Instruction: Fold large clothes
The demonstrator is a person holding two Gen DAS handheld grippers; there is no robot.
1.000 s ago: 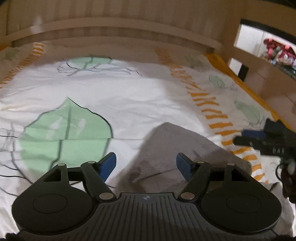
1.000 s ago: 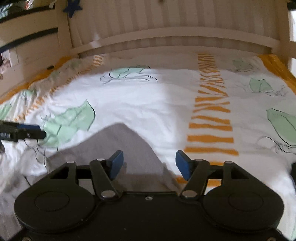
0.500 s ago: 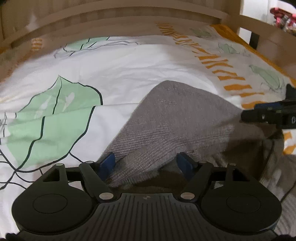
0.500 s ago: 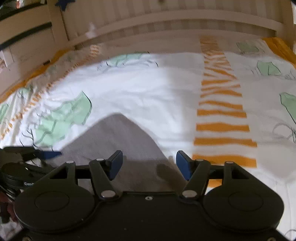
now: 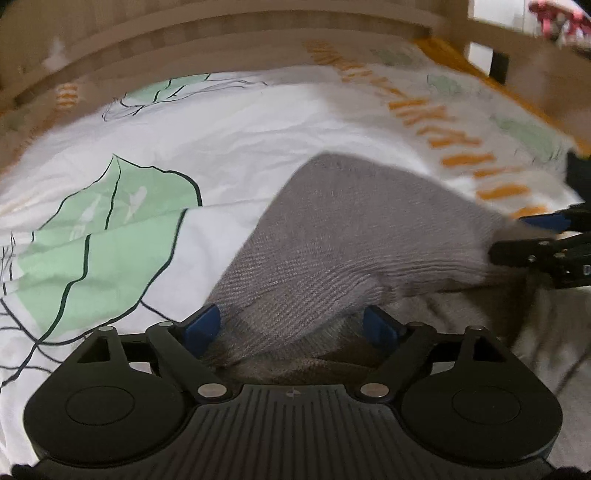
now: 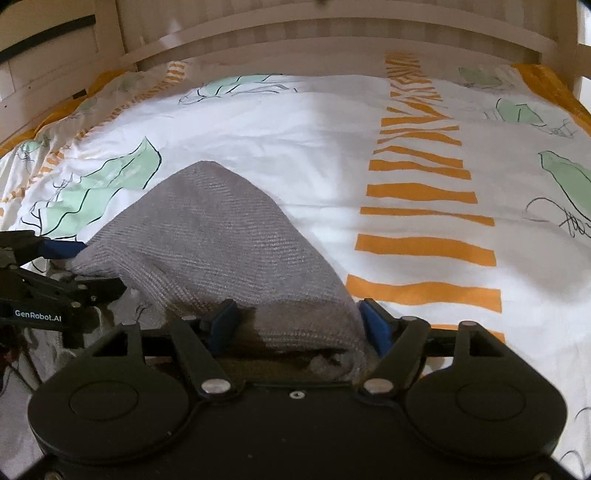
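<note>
Left gripper [image 5: 291, 325]: jaws opening, a fold of the grey knit garment [image 5: 332, 243] lying between the blue pads [image 5: 201, 326], no longer pinched.

Right gripper [image 6: 297, 323]: jaws opening, the garment's other near corner between its pads, the cloth loose there.

Garment: spread ahead of both grippers in a peaked heap, tapering to a rounded tip farther out, resting on the bedspread [image 6: 332, 122].

Bedspread: white, green leaf prints, orange stripes to the right of the right gripper.

Wooden bed rail [image 6: 332, 33]: beyond, far side.
</note>
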